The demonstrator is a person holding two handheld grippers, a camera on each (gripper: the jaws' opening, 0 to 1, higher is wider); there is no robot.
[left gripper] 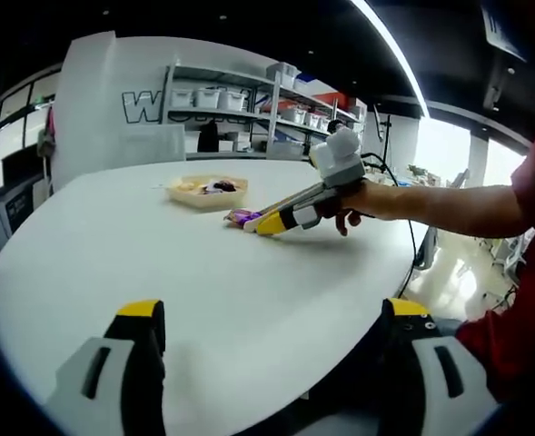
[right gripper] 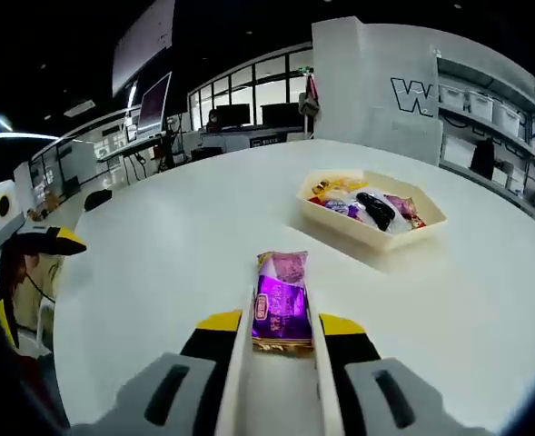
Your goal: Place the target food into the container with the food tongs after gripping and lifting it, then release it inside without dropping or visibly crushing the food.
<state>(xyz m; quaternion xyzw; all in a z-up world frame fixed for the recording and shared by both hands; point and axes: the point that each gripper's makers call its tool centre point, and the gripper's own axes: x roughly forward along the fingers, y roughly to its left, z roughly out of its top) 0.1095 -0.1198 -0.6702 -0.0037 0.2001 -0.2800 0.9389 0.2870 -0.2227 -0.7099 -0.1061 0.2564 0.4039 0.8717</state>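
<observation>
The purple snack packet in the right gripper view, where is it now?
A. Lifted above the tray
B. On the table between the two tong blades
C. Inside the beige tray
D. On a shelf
B: the purple snack packet lies on the white table between the tong blades, short of the beige tray.

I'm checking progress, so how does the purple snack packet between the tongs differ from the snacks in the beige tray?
The purple packet lies alone on the white table, between the right gripper's tongs; the tray snacks sit piled inside the beige tray. It is purple; they are mixed colours. All look wrapped.
</observation>
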